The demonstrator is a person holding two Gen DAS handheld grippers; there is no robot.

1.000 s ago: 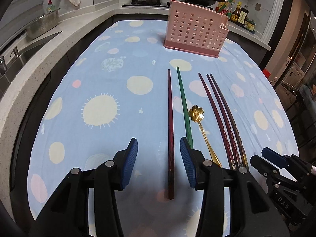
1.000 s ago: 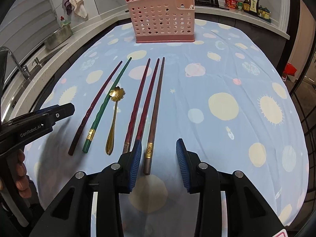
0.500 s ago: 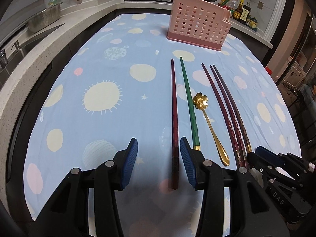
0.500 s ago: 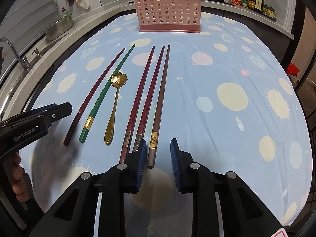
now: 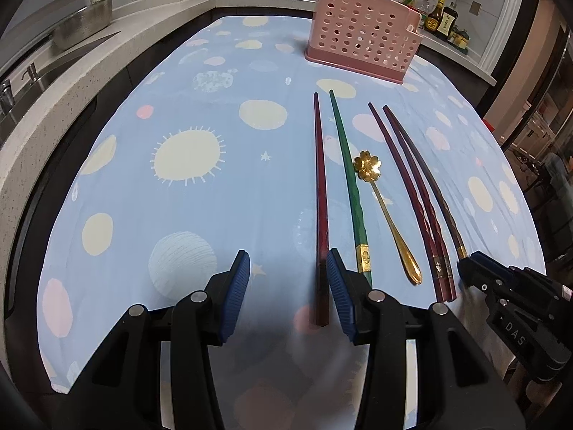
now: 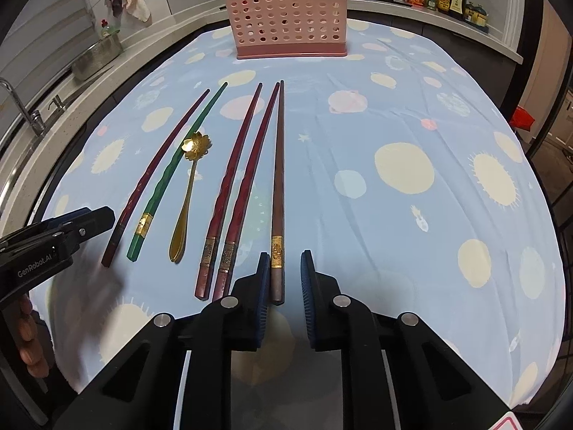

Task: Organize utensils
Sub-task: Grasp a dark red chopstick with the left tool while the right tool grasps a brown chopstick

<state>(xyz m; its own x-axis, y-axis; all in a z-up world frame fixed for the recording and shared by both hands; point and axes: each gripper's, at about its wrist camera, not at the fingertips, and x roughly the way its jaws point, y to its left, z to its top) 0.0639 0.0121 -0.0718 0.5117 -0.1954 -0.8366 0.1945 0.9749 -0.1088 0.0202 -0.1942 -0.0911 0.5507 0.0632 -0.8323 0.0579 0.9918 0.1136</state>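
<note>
Right tool (image 6: pixel 283 279) down-tilted, closing astride brown chopstick (image 6: pixel 278 193)

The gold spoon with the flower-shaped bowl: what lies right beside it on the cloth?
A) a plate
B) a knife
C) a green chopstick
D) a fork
C: the gold spoon lies on the cloth just right of the green chopstick, with dark red chopsticks on its other side.
</note>
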